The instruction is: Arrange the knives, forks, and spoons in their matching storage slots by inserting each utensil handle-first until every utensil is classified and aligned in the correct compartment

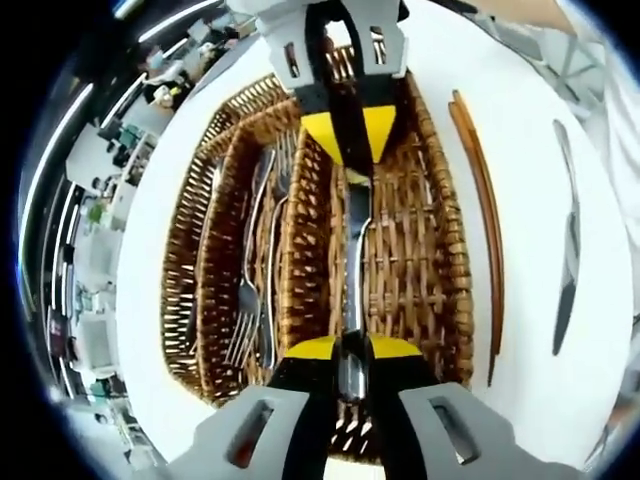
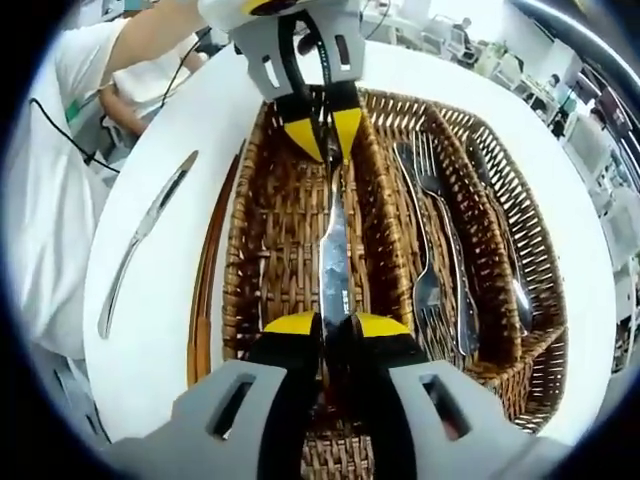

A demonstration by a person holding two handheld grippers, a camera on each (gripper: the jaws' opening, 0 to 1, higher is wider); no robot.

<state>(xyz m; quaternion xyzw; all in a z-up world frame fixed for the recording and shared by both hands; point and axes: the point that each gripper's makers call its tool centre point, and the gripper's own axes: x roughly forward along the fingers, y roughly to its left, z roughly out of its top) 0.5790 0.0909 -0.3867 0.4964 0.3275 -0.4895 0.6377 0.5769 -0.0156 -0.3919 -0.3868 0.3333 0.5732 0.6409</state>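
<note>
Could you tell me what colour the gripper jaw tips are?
Yellow; the right gripper shows them best in the right gripper view.

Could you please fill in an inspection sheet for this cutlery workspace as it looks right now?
Surface: white round table, mostly bare around the basket.
Job's things: wicker basket with lengthwise compartments; a knife over the widest one, held at both ends; forks in the next; more cutlery in the far slot, type unclear; a second knife loose on the table.
Clutter: brown chopsticks alongside the basket.
Grippers: left gripper and right gripper each shut on the knife.
Cables: a black cable near a person's white sleeve.
Surroundings: desks and equipment beyond, blurred.
</note>
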